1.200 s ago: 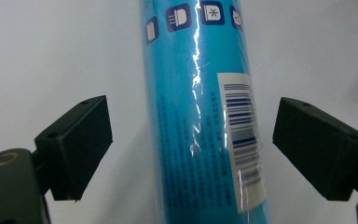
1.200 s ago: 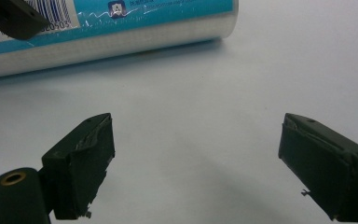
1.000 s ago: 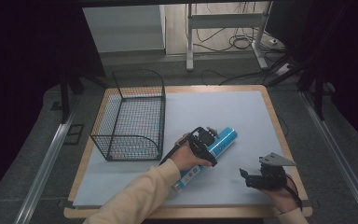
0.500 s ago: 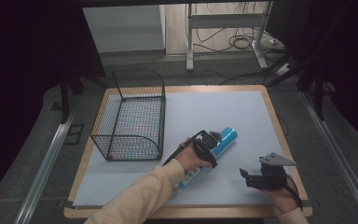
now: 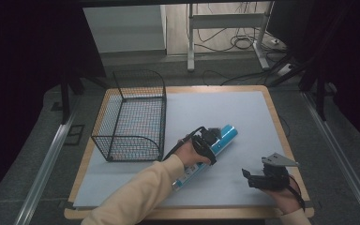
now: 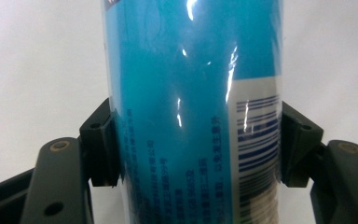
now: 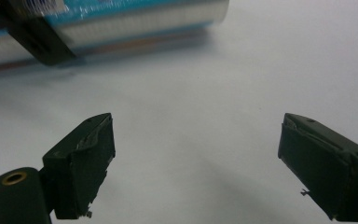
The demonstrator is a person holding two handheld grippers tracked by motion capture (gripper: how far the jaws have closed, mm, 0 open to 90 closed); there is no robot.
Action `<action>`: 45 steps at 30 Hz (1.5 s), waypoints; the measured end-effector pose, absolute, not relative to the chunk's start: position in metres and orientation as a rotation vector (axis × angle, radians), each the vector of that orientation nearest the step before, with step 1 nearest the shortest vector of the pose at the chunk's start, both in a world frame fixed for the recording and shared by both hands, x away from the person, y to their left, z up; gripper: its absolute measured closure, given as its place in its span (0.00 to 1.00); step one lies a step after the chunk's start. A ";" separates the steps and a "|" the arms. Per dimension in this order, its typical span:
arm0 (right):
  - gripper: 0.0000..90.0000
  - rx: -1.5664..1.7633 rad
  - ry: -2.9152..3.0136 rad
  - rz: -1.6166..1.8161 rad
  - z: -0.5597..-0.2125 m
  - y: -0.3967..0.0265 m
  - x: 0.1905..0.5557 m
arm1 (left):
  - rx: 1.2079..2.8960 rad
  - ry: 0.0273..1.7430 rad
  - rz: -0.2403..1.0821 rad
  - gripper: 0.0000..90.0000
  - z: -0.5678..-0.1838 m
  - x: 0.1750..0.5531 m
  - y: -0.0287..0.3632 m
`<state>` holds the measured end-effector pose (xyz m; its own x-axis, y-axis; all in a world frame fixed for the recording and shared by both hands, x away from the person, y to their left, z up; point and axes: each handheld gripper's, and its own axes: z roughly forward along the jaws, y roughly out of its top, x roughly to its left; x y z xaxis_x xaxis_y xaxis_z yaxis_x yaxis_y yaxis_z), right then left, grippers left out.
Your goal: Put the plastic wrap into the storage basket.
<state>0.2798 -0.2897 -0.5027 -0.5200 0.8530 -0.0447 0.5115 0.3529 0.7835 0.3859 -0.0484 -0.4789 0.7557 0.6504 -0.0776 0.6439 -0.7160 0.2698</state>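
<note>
Now | left gripper (image 6: pixel 193 140) just clamped blue can (image 6: pixel 191 93) (lying flat) | right gripper (image 7: pixel 196 163) agape

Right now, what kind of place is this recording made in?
Probably a lab or test workshop: a table under a grey mat, dark curtains at the sides, loose cables on the floor behind.

We see a blue tube (image 6: pixel 191 107) standing up the middle of the left gripper view, our left gripper (image 6: pixel 193 144) having just closed its two black jaws on its sides. A barcode (white patch, blue lines) sits by the right-hand jaw, small print beside it. Behind lies the pale table (image 6: pixel 37 60).
</note>
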 end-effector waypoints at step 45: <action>0.13 1.198 2.165 1.009 -0.504 -0.292 0.281 | 2.645 0.920 0.189 0.35 -0.393 0.397 -0.029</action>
